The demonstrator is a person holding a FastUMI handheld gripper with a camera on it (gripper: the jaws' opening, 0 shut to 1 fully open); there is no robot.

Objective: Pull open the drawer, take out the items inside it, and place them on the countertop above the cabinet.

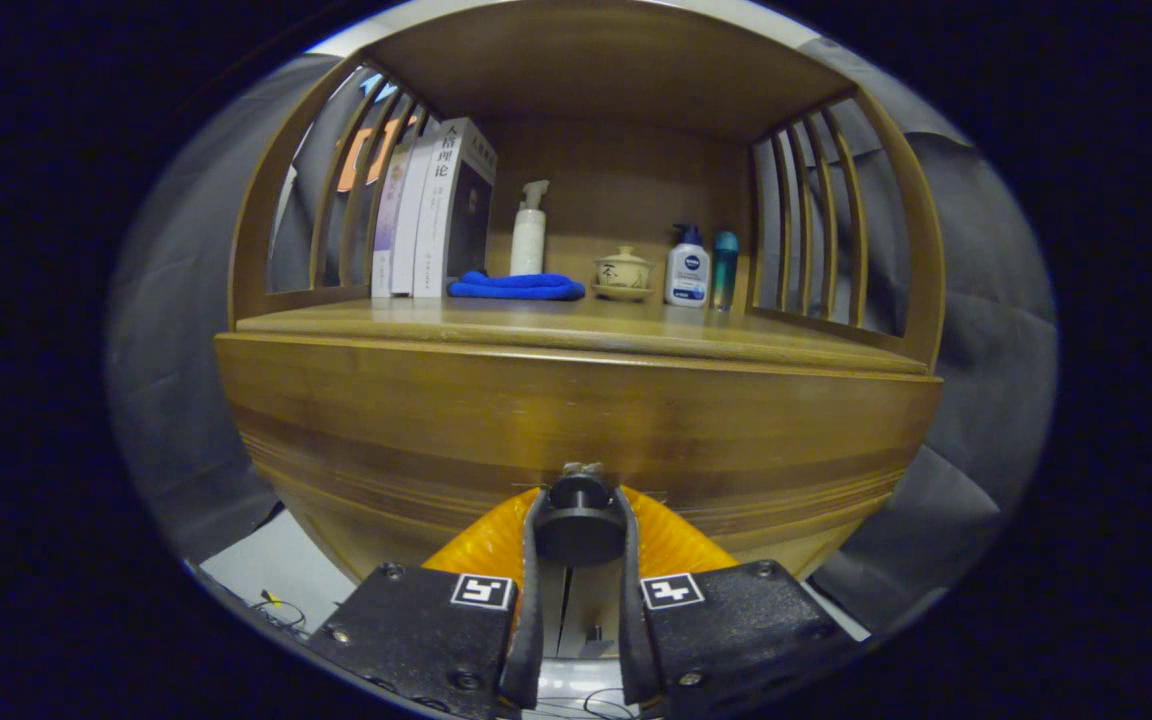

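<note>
A wooden cabinet fills the view, its drawer front point(576, 420) a broad brown panel right ahead of me. At the panel's lower middle sits a round dark knob point(578, 520). My gripper point(578, 525) is shut on that knob, one finger pressing each side of it. The drawer looks closed or barely out; its inside is hidden. Above the panel runs the countertop point(576, 330), a wooden shelf under a roof with slatted sides.
On the countertop stand three books point(431, 215) at the left, a folded blue cloth point(516, 287), a white spray bottle point(528, 232), a small lidded bowl point(623, 272), a white pump bottle point(687, 268) and a teal bottle point(724, 255). The shelf's front strip is bare.
</note>
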